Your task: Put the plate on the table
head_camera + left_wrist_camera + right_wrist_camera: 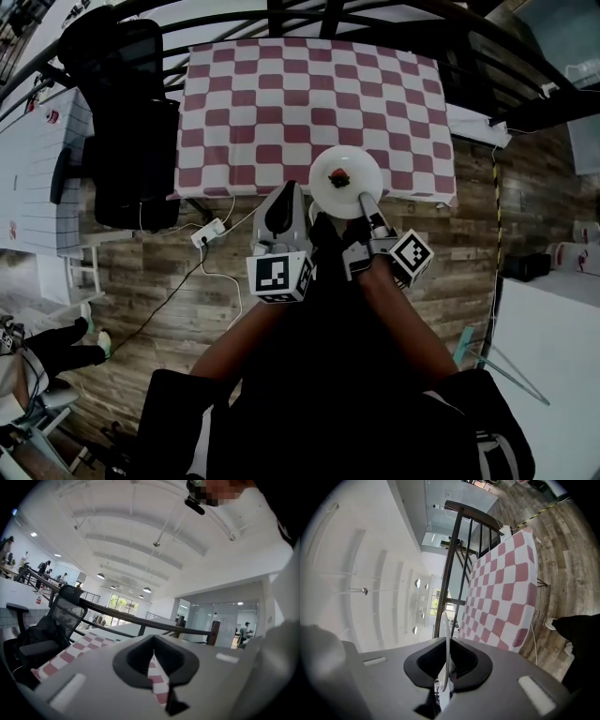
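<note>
A white plate (345,180) with a small red and dark thing (339,177) on it hangs level over the near edge of the table (309,103), which wears a red-and-white checked cloth. My right gripper (367,202) is shut on the plate's near rim. In the right gripper view the plate (446,639) shows edge-on between the jaws, with the table (506,588) beyond. Just left of the plate, my left gripper (284,202) is shut and holds nothing. The left gripper view shows its jaws (153,660) nearly together, with a strip of checked cloth (70,653) seen past them.
A black office chair (131,122) stands against the table's left end. A white power strip (208,232) with cables lies on the wooden floor under the table's front edge. A white desk (37,178) is further left; a dark railing (281,14) runs behind the table.
</note>
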Motion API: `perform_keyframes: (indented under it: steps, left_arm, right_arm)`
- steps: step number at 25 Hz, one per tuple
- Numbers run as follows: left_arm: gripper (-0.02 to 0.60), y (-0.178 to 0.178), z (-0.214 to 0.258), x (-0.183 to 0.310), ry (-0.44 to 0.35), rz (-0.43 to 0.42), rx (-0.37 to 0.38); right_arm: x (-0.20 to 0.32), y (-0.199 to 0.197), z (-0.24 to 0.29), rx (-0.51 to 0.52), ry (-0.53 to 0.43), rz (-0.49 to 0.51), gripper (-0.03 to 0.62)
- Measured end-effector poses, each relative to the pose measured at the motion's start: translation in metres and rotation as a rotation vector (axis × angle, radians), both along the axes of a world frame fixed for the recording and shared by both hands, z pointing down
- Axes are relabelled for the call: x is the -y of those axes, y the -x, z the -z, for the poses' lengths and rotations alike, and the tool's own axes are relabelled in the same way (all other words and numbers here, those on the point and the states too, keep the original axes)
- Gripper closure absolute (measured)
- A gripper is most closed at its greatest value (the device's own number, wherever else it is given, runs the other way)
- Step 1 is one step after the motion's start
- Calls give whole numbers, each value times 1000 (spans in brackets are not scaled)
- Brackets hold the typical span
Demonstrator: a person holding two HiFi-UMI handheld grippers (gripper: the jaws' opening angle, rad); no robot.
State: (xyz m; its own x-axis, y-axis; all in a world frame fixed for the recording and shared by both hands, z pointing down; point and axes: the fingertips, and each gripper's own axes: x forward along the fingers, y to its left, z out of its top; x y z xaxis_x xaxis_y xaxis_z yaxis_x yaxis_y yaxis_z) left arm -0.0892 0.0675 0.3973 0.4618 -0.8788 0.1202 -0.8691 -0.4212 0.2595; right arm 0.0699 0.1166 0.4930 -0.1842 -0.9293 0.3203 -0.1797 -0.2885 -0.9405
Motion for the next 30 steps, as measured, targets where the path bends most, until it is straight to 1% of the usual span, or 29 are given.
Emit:
perform_keyframes:
  steps: [3, 5, 6, 10, 12, 15, 18, 21, 24, 27, 30]
  left_arm:
    - [572, -6, 3, 23, -10, 10, 17]
    - [572, -12, 0, 43, 0, 13, 24]
    - [572, -16, -1, 53, 6, 14, 26]
    - [572, -33, 1, 92, 6, 13, 40]
    - [572, -42, 1, 111, -1, 14, 61]
    - [572, -55, 3, 139, -19, 28, 91]
    - [572, -65, -3, 159, -8, 30, 98]
    - [572, -74, -13, 175, 10, 32, 98]
    - [572, -81, -16, 192, 21, 36, 103]
    - [572, -84, -18, 209, 29, 56, 112]
    - [572, -88, -26, 221, 46, 79, 117]
  right_arm:
    - [32, -6, 1, 26, -31, 15, 574]
    - [58, -8, 3, 57, -63, 29, 574]
    - [70, -9, 3, 63, -63, 43, 575]
    - [111, -13, 4, 59, -48, 100, 576]
    - [128, -19, 3, 59, -39, 114, 576]
    - [158, -30, 6, 58, -78, 139, 575]
    - [175, -39, -5, 29, -44, 174, 574]
    - [194, -43, -11, 54, -59, 196, 574]
    - [211, -51, -20, 42, -35, 232, 574]
    - [233, -52, -21, 71, -42, 273, 576]
    - [244, -62, -40, 57, -19, 325, 574]
